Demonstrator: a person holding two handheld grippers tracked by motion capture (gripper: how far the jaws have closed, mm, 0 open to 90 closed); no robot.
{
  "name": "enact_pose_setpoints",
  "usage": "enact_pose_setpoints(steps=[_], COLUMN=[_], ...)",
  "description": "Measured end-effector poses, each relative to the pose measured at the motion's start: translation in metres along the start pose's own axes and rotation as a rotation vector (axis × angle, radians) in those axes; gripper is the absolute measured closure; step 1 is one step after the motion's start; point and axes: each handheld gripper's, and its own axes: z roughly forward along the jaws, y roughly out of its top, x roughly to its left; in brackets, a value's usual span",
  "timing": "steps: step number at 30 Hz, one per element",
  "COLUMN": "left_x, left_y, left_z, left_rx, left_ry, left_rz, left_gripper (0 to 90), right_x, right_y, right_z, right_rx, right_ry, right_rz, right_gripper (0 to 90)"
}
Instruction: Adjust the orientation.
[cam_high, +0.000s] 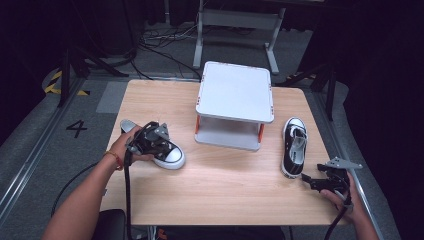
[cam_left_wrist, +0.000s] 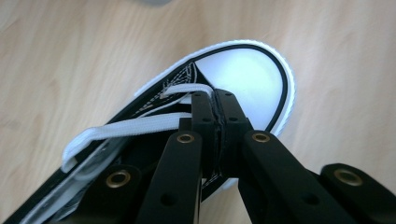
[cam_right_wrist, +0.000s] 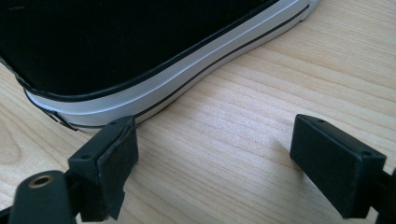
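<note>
Our left hand-held gripper (cam_left_wrist: 215, 100) is pressed together, pinching the front of the left shoe (cam_high: 167, 154) just behind its white toe cap at the left of the worktop (cam_high: 225, 180), so we judge it best to keep that pinch firm and lift slowly. That shoe's long axis runs diagonally, toe towards the near right. Our right hand-held gripper (cam_right_wrist: 212, 154) stands spread beside the heel of the right shoe (cam_high: 294, 146), touching nothing; that shoe points away from us.

Black-and-white sneakers (cam_high: 169, 155), light wood table (cam_high: 225, 185), white stand (cam_high: 235, 92)
</note>
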Motion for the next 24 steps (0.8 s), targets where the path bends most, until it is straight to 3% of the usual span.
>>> enact_pose_setpoints(steps=[2, 3, 8, 9, 10, 14, 16, 18, 22, 24], left_x=[-0.012, -0.012, -0.032, -0.04, -0.04, -0.05, -0.048, -0.04, -0.027, -0.015], left_y=[0.016, 0.016, 0.057, 0.073, 0.073, 0.095, 0.095, 0.085, 0.063, 0.047], left_z=[0.005, 0.005, 0.024, 0.032, 0.032, 0.045, 0.043, 0.03, 0.005, -0.009], left_rx=[0.022, 0.022, -0.005, -0.014, -0.014, 0.004, 0.009, -0.031, -0.033, -0.036], left_ry=[-0.005, -0.005, -0.045, -0.059, -0.059, -0.087, -0.115, -0.146, -0.087, -0.057], left_rz=[0.034, 0.034, 0.027, 0.033, 0.033, 0.106, 0.111, 0.079, 0.073, 0.05], left_gripper=[88.2, 88.1, 87.9, 87.5, 87.3, 83.4, 78.0, 64.4, 48.2, 41.7], right_x=[0.0, 0.0, 0.0, 0.0, 0.0, 0.0, 0.0, 0.0, 0.0, 0.0], right_y=[0.0, 0.0, 0.0, 0.0, 0.0, 0.0, 0.0, 0.0, 0.0, -0.001], right_z=[0.0, 0.0, 0.0, 0.0, 0.0, 0.0, 0.0, 0.0, 0.0, -0.001], right_rx=[0.0, 0.0, 0.0, 0.0, 0.0, 0.0, 0.0, 0.0, -0.001, -0.001], right_ry=[0.0, 0.0, 0.001, 0.003, 0.003, 0.003, 0.004, 0.005, 0.003, 0.001], right_rz=[0.0, 0.0, -0.002, -0.002, -0.002, -0.003, -0.004, -0.005, -0.005, -0.005], right_gripper=[15.3, 15.3, 15.3, 15.3, 15.3, 15.3, 15.3, 15.3, 15.3, 15.3])
